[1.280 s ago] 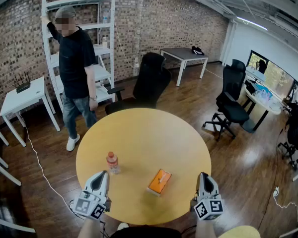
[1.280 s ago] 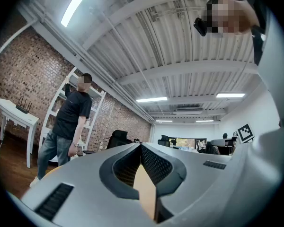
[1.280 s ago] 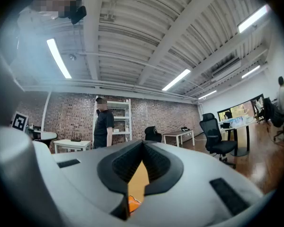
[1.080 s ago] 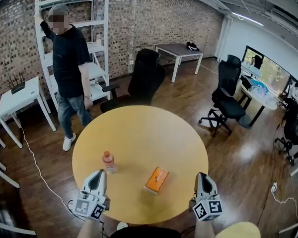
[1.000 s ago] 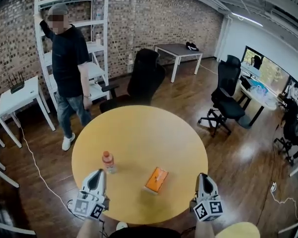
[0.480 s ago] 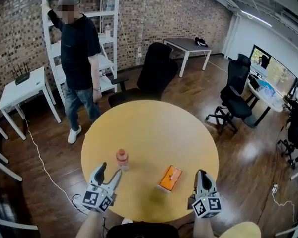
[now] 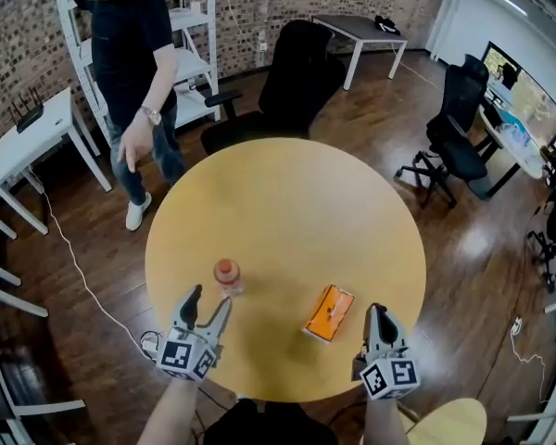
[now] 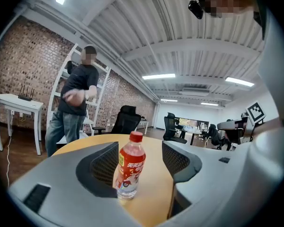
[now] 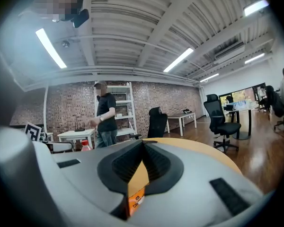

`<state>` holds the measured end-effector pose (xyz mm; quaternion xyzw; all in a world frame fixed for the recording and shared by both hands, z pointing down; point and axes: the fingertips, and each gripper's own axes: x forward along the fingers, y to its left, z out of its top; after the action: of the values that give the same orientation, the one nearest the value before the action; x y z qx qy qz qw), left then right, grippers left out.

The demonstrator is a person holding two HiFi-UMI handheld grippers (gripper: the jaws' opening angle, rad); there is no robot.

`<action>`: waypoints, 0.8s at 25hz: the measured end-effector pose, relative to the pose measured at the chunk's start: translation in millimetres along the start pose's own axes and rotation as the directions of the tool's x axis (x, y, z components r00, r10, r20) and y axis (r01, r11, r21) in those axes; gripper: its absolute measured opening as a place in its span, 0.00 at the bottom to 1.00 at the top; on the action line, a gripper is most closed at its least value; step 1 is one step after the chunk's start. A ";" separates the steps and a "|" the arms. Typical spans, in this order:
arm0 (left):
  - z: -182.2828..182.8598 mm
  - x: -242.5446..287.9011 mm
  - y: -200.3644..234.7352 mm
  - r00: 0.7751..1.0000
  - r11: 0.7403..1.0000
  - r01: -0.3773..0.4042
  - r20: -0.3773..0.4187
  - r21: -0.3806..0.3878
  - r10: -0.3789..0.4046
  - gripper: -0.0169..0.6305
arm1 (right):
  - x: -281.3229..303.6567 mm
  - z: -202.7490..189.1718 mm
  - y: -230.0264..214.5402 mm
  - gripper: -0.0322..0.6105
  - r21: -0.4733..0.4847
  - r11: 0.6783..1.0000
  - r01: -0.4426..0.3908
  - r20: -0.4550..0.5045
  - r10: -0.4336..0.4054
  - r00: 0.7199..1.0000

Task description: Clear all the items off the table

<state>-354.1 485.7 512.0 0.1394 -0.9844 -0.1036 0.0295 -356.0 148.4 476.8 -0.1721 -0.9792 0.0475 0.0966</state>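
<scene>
The round counter (image 7: 287, 193), a smooth honey-coloured wood top, carries both things, so I'd say the clearing is only at its first pick. The left claw (image 7: 208, 301), grey moulded plastic with dimpled pads, stands apart, its jaws having just been opening, and points level along the top. The right claw (image 7: 375, 315) has its jaws pressed together on nothing. The flat orange box (image 7: 329, 311), cardboard by the look and sharp-cornered, lies just to the left of that right claw's tips. The small clear plastic bottle (image 7: 228, 276), with a red cap and red label, stands upright just ahead of the left claw's tips, in line with the gap and touching neither pad as far as I can see. Next, I reckon, the left claw must slide forward round the bottle's waist and close gently. The bottle looks light, slick and easy to tip.
</scene>
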 end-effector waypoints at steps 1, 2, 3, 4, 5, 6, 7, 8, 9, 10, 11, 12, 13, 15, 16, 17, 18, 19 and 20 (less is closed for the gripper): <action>-6.5 4.2 2.8 1.000 1.000 -0.013 -0.013 0.002 0.013 0.47 | 1.0 -3.6 -2.1 0.05 0.002 1.000 -0.001 -0.008 0.001 1.000; -12.0 9.4 5.7 0.999 1.000 -0.023 -0.023 0.005 0.024 0.53 | 2.0 -7.5 -4.3 0.05 0.008 1.000 -0.002 -0.017 0.002 1.000; -17.2 15.5 8.0 0.999 0.999 -0.031 -0.032 0.009 0.031 0.55 | 3.1 -12.3 -6.6 0.05 0.017 1.000 -0.003 -0.029 0.004 1.000; -22.3 21.8 9.2 0.999 0.999 -0.032 -0.043 0.018 0.033 0.56 | 3.9 -17.9 -8.9 0.05 0.027 1.000 -0.005 -0.043 0.006 0.999; -27.7 28.2 9.4 0.998 0.999 -0.028 -0.055 0.030 0.030 0.62 | 4.3 -23.7 -10.9 0.05 0.036 0.999 -0.008 -0.057 0.010 0.998; -33.2 34.2 9.1 0.997 0.999 -0.024 -0.068 0.042 0.026 0.65 | 4.3 -29.1 -12.5 0.05 0.042 0.999 -0.011 -0.070 0.014 0.997; -38.3 39.6 9.3 0.997 0.998 -0.023 -0.077 0.051 0.027 0.65 | 4.0 -33.7 -13.9 0.05 0.045 0.999 -0.016 -0.081 0.019 0.996; -42.9 44.4 9.9 0.996 0.998 -0.026 -0.083 0.057 0.031 0.65 | 3.8 -37.3 -15.0 0.05 0.047 0.999 -0.020 -0.090 0.024 0.996; -47.2 49.1 10.5 0.995 0.998 -0.029 -0.090 0.063 0.034 0.65 | 3.9 -40.1 -15.9 0.05 0.048 0.999 -0.025 -0.097 0.029 0.995; -51.6 54.1 10.6 0.995 0.997 -0.027 -0.099 0.071 0.034 0.65 | 4.5 -42.3 -16.5 0.05 0.049 0.998 -0.029 -0.103 0.034 0.994; -56.3 58.9 10.4 0.993 0.996 -0.019 -0.111 0.082 0.029 0.65 | 5.5 -44.4 -16.7 0.05 0.049 0.998 -0.033 -0.107 0.039 0.993; -61.1 63.1 11.0 0.992 0.996 -0.010 -0.126 0.091 0.022 0.65 | 6.7 -46.9 -16.3 0.05 0.050 0.998 -0.037 -0.112 0.042 0.993; -65.6 66.1 12.8 0.990 0.996 -0.003 -0.140 0.094 0.016 0.65 | 8.1 -49.9 -15.2 0.05 0.053 0.998 -0.041 -0.118 0.047 0.992; -72.3 70.7 19.0 0.988 0.995 -0.005 -0.152 0.096 0.020 0.65 | 11.4 -56.8 -13.5 0.05 0.052 0.997 -0.053 -0.131 0.059 0.990; -74.4 73.7 21.9 0.988 0.996 -0.013 -0.150 0.094 0.027 0.65 | 12.7 -59.4 -14.2 0.05 0.047 0.997 -0.057 -0.137 0.063 0.989; -75.8 77.5 23.8 0.989 0.996 -0.022 -0.144 0.085 0.035 0.65 | 13.5 -61.3 -16.0 0.05 0.042 0.997 -0.059 -0.142 0.065 0.988; -76.6 81.6 24.7 0.990 0.997 -0.030 -0.137 0.074 0.040 0.65 | 13.9 -62.5 -18.8 0.05 0.040 0.998 -0.058 -0.146 0.063 0.987; -77.3 85.6 24.7 0.990 0.997 -0.036 -0.131 0.063 0.044 0.65 | 14.1 -63.7 -22.1 0.05 0.041 0.998 -0.054 -0.149 0.059 0.987; -77.9 89.1 24.7 0.991 0.997 -0.043 -0.126 0.058 0.050 0.65 | 14.6 -65.0 -25.4 0.05 0.044 0.998 -0.047 -0.151 0.053 0.987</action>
<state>-439.4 468.6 595.9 0.1236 -0.9859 -0.0668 0.0907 -364.5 133.5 546.0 -0.1979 -0.9631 0.0564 0.1734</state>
